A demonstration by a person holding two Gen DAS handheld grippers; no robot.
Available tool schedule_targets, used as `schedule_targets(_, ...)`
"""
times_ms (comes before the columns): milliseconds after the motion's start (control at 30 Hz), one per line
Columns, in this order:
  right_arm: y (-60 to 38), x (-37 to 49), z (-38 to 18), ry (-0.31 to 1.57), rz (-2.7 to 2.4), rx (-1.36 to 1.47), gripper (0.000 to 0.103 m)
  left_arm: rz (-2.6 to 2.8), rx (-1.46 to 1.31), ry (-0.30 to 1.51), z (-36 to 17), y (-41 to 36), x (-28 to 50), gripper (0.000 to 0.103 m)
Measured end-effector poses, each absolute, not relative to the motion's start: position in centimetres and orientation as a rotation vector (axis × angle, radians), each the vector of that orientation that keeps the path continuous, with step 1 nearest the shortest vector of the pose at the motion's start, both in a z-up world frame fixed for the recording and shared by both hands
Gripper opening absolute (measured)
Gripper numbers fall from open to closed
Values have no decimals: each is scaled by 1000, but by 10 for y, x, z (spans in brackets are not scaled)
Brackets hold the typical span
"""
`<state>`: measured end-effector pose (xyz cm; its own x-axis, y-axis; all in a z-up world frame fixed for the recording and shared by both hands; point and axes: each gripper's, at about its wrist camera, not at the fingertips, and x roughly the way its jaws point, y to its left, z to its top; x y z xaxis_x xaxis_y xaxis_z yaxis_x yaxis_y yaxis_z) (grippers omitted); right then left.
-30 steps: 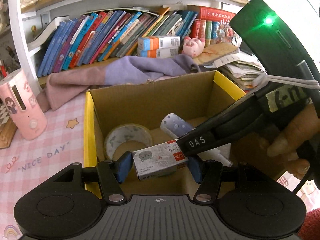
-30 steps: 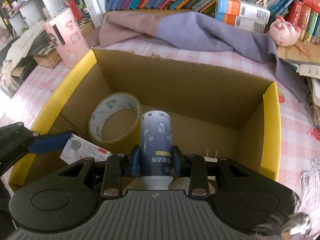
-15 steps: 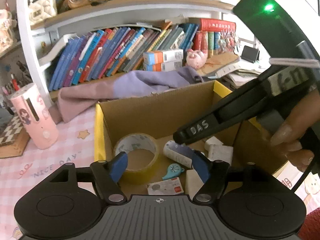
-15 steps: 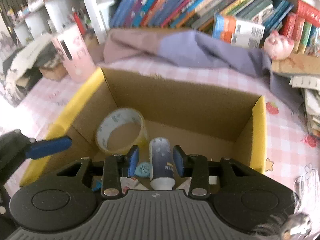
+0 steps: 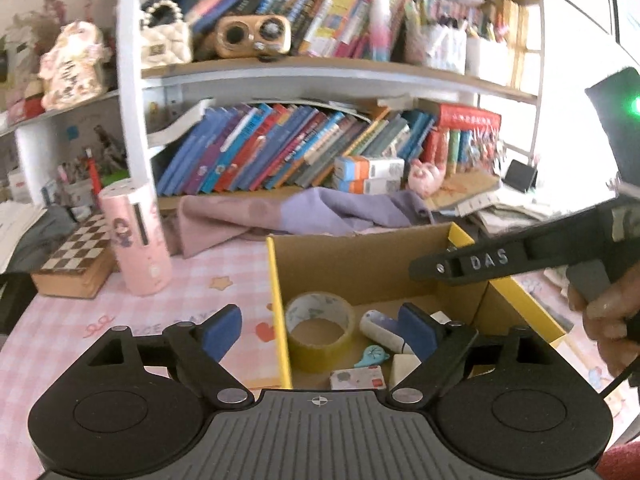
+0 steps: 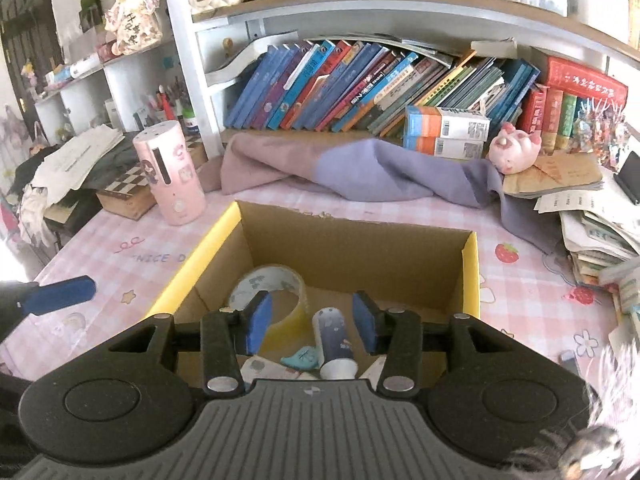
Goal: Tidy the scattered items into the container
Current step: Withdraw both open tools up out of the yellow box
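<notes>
The cardboard box (image 6: 470, 276) sits on the pink checked counter (image 6: 132, 256), holding one tape roll (image 6: 256, 280), one small bottle (image 6: 334, 340), one teal trinket (image 6: 302, 358) and perhaps two small packets, half hidden. All look light; the bottle is smooth, best pinched mid-body. Left tongs (image 5: 320, 330) and right tongs (image 6: 312, 322) are both opening, nothing between them.

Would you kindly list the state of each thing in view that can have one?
Cardboard box: open-topped, upright.
Tape roll: leaning in the box.
Blue bottle: lying in the box, released.
Small carton: flat on the box floor.
Left tongs: opening, empty.
Right tongs: opening, empty.
</notes>
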<state>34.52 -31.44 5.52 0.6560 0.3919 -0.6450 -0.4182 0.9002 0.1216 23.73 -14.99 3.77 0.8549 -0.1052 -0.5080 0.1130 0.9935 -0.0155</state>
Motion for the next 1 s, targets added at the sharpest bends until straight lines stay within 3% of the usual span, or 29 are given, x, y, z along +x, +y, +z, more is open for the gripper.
schedule_targets(367, -306, 277, 65, 626, 384, -40, 47, -61, 27, 443, 50, -126, 184, 94)
schedule_targets(1000, -282, 149, 43, 612, 243, -25, 56, -47, 19, 498, 34, -79, 93, 101)
